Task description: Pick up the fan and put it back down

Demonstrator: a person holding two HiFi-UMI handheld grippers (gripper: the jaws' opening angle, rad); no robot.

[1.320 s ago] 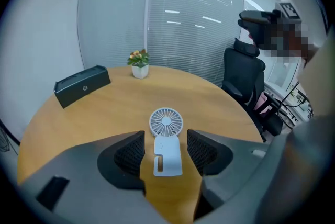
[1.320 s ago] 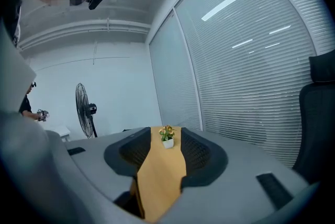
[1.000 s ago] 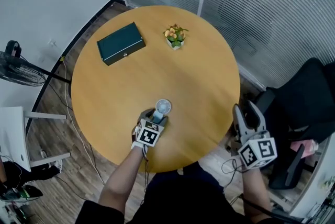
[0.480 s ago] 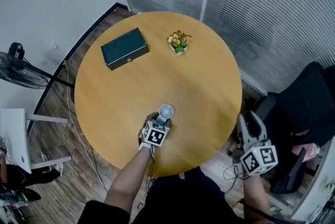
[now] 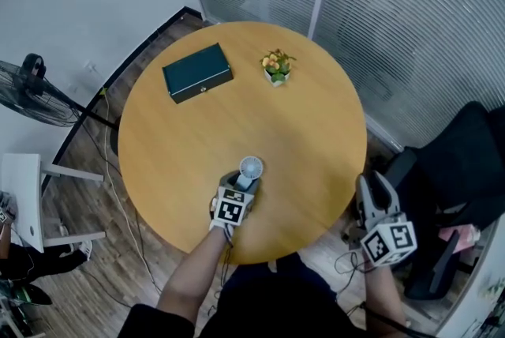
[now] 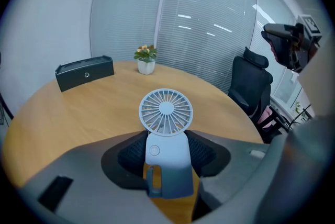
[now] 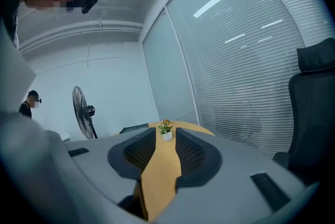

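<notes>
A small pale-blue handheld fan [image 5: 249,167] stands near the front edge of the round wooden table [image 5: 316,115]. My left gripper [image 5: 242,182] is at it, and its jaws have just been closing. In the left gripper view the fan's body [image 6: 166,152] sits between the dark pads [image 6: 134,152], which press on both its sides, with the round grille above them. My right gripper [image 5: 372,183] hangs off the table's right edge. Its jaws have just been closing too, but they stand apart with nothing between them [image 7: 166,147].
A dark green box [image 5: 197,73] and a small potted plant [image 5: 276,65] sit at the table's far side. A black office chair [image 5: 465,163] stands to the right, a floor fan [image 5: 35,92] to the left, and glass walls with blinds behind.
The right gripper's jaws have drawn closer together. The left gripper stays at the fan, its jaws snug round the body. The head view has shifted a little.
</notes>
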